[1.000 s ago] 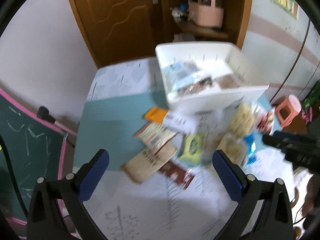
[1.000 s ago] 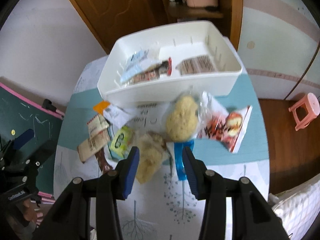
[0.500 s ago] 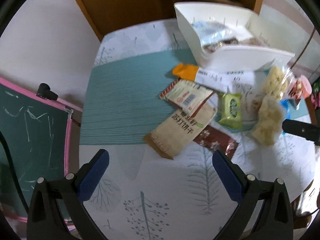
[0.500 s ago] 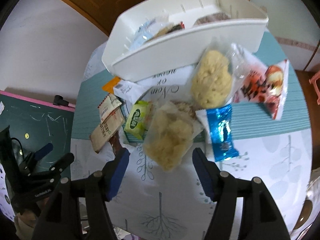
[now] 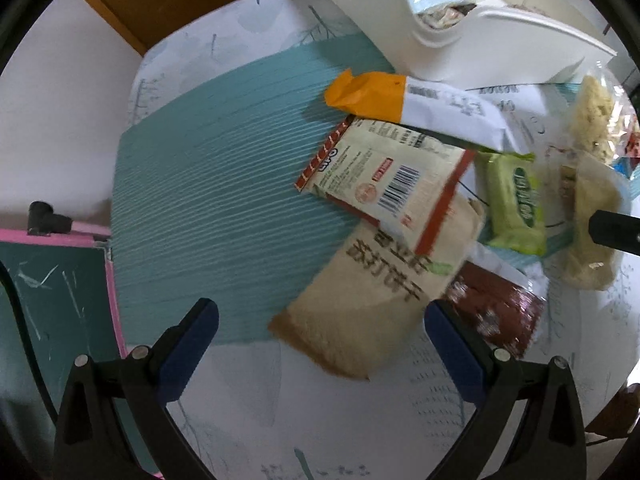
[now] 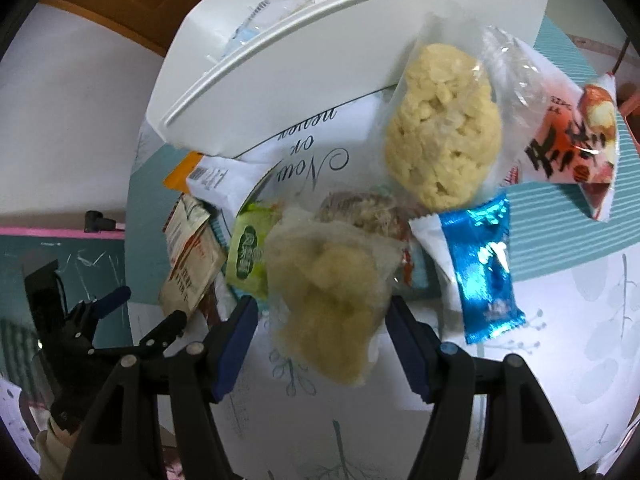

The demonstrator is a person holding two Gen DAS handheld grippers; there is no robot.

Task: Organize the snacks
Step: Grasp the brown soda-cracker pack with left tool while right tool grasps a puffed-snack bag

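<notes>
between spread right hand-held gripper [image 6: 320,328] fingers, puffed snack bag [image 6: 328,304], left hand-held gripper [image 5: 320,332] spread

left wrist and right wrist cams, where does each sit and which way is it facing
Left wrist: on the left gripper, looking down at the beige cracker packet; its two open blue fingers show.
Right wrist: on the right gripper, looking down at the pale puffed snack bag between its open fingers; the left gripper shows at far left.
Shared: the white bin, the green packet and the puffed snack bag.
</notes>
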